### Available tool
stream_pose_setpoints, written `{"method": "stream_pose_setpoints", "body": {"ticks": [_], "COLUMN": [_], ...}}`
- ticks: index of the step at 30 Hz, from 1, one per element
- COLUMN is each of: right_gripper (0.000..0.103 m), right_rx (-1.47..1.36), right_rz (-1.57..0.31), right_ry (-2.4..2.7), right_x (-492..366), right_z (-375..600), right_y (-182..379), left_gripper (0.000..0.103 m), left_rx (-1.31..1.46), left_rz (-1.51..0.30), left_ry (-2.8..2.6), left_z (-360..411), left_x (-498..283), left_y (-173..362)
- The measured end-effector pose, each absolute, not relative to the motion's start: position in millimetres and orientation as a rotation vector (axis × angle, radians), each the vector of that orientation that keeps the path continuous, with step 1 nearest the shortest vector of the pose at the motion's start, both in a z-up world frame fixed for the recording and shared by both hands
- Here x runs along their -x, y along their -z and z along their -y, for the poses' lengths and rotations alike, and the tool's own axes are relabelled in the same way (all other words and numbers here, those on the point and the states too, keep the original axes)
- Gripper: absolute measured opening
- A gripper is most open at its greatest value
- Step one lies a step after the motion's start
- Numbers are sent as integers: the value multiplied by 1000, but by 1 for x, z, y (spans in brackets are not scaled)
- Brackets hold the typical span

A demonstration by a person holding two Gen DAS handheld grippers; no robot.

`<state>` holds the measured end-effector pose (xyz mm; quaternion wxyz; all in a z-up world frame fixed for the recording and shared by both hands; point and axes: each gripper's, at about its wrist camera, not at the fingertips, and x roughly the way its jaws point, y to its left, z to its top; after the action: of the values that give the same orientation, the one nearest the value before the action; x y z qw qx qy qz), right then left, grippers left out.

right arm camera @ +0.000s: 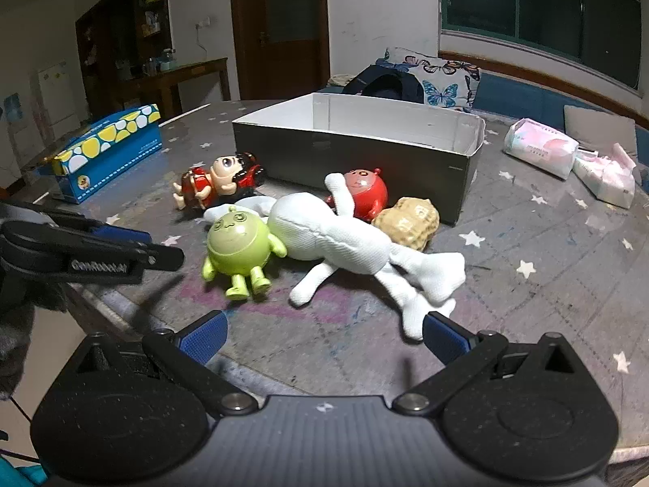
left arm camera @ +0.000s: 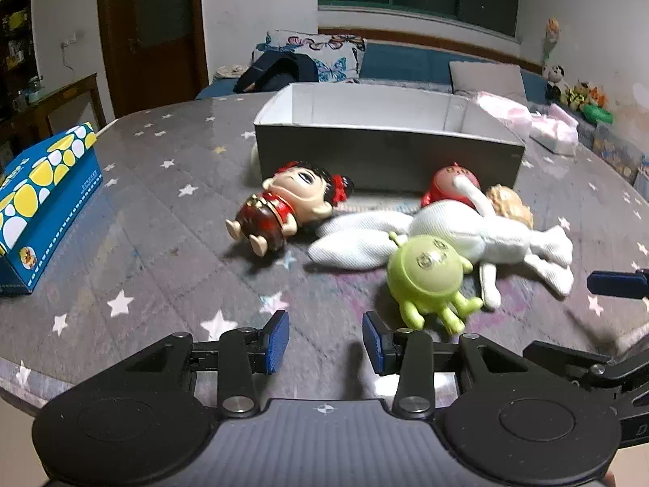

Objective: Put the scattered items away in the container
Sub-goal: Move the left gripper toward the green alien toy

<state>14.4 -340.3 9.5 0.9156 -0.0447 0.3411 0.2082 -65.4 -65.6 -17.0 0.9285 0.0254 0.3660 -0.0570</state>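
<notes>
An open grey box (left arm camera: 385, 154) (right arm camera: 353, 150) with a white inside stands on the star-patterned table. In front of it lie a doll in a red dress (left arm camera: 284, 207) (right arm camera: 215, 186), a green round figure (left arm camera: 426, 272) (right arm camera: 239, 243), a white plush figure (left arm camera: 458, 235) (right arm camera: 344, 243), a red round toy (left arm camera: 450, 182) (right arm camera: 365, 190) and a tan peanut-shaped toy (left arm camera: 511, 203) (right arm camera: 409, 219). My left gripper (left arm camera: 325, 341) hovers open near the table's front edge, nothing between its blue pads. My right gripper (right arm camera: 324, 335) is wide open just short of the plush's leg, empty.
A blue tissue box (left arm camera: 36, 211) (right arm camera: 109, 150) with yellow and white spots sits at the left. Pink and white packets (right arm camera: 568, 154) lie at the right. A sofa with a butterfly pillow (left arm camera: 324, 52) stands behind the table. The left gripper's side (right arm camera: 93, 251) shows in the right wrist view.
</notes>
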Motion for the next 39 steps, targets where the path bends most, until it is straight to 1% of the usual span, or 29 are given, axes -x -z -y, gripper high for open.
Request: {"method": "stream_pose_setpoints", "body": {"ticks": [17,39], "right_gripper": [103,103], "right_rx": [99,110], "right_rz": [-728,-730], "right_ry": [-421,-417], "right_x": [1,9], "right_z": [329,322], "right_y": [-7,-5], "left_gripper": [42,42], "left_rx": [-72,-84], "left_rz": [-799,-802], "left_ry": [167,164], "left_z": [77,80], "left_x": [80,85], "left_y": [24,26]}}
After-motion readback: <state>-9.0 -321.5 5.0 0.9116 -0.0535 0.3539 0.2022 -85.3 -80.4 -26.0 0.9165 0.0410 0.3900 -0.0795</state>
